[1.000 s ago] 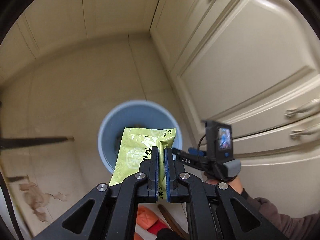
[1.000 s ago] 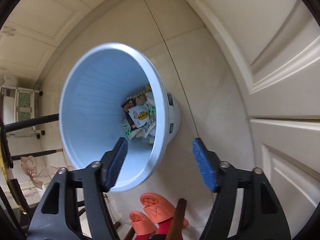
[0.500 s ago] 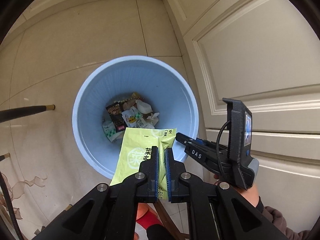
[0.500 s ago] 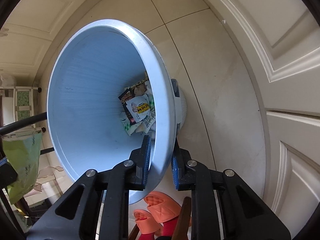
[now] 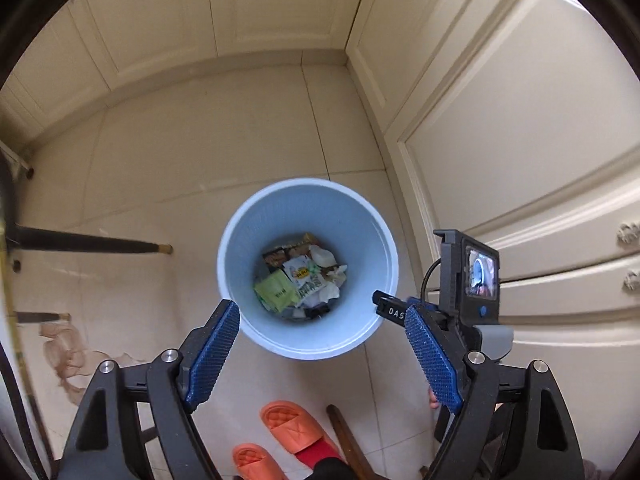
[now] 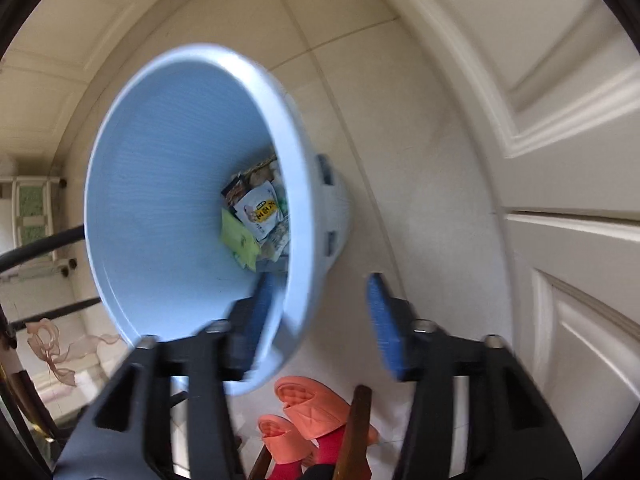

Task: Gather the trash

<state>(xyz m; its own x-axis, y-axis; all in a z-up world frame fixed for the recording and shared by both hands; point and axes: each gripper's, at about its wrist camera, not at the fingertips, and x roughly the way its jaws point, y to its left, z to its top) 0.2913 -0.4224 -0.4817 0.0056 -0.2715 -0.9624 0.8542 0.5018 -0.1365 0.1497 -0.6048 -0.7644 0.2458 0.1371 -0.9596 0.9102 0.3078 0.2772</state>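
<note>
A light blue trash bin [image 5: 240, 240] stands on the tiled floor, seen from above in the left wrist view. The green packet [image 5: 276, 291] lies inside it among several wrappers. My left gripper [image 5: 320, 352] is open and empty above the bin's near rim. My right gripper [image 6: 320, 312] is open, its jaws on either side of the bin's rim [image 6: 298, 240] without clamping it. It also shows in the left wrist view [image 5: 390, 312] at the bin's right edge. The green packet [image 6: 238, 242] shows inside the bin in the right wrist view.
Cream cabinet doors [image 5: 520, 152] stand close on the right of the bin. Dark chair legs [image 5: 88, 242] reach in from the left. The person's orange slippers [image 5: 296, 428] are just below the bin. A floor stain [image 5: 64, 356] lies at the left.
My left gripper opened and the green packet dropped into the bin. My right gripper, shut on the bin rim half a second ago, has opened. The left gripper has risen away from the bin.
</note>
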